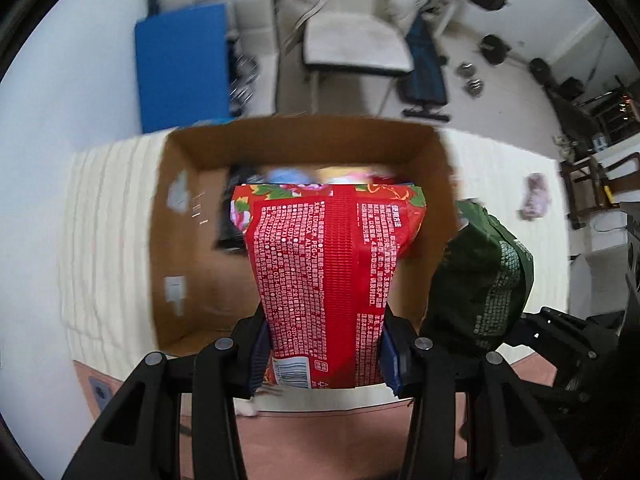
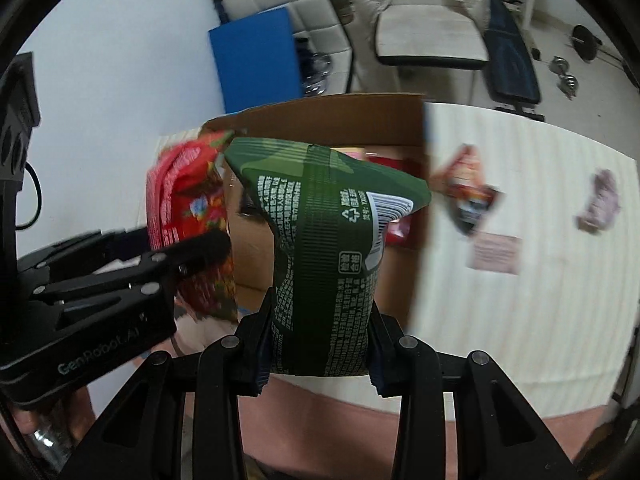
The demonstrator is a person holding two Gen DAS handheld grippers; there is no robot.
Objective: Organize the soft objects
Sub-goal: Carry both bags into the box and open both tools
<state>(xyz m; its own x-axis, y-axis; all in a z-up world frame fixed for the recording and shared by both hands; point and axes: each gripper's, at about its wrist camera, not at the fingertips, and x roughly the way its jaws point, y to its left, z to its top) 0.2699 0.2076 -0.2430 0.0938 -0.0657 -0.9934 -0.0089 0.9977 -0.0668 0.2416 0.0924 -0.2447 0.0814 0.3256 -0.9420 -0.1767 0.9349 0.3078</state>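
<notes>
My left gripper (image 1: 324, 360) is shut on a red soft pack (image 1: 332, 276) with white print, held over the near edge of an open cardboard box (image 1: 180, 240). My right gripper (image 2: 318, 352) is shut on a dark green soft pack (image 2: 324, 240), held beside the box's right wall. The green pack shows at the right of the left wrist view (image 1: 484, 280). The red pack (image 2: 188, 208) and left gripper (image 2: 192, 252) show at the left of the right wrist view. Several colourful packs lie at the box's far end (image 1: 340, 176).
The box (image 2: 328, 116) stands on a cream striped cloth (image 2: 520, 300). On the cloth right of the box lie a red-and-black packet (image 2: 468, 196), a pink card (image 2: 496, 254) and a purple soft item (image 2: 600, 204). A blue board (image 1: 184, 68), chairs and a weight bench stand behind.
</notes>
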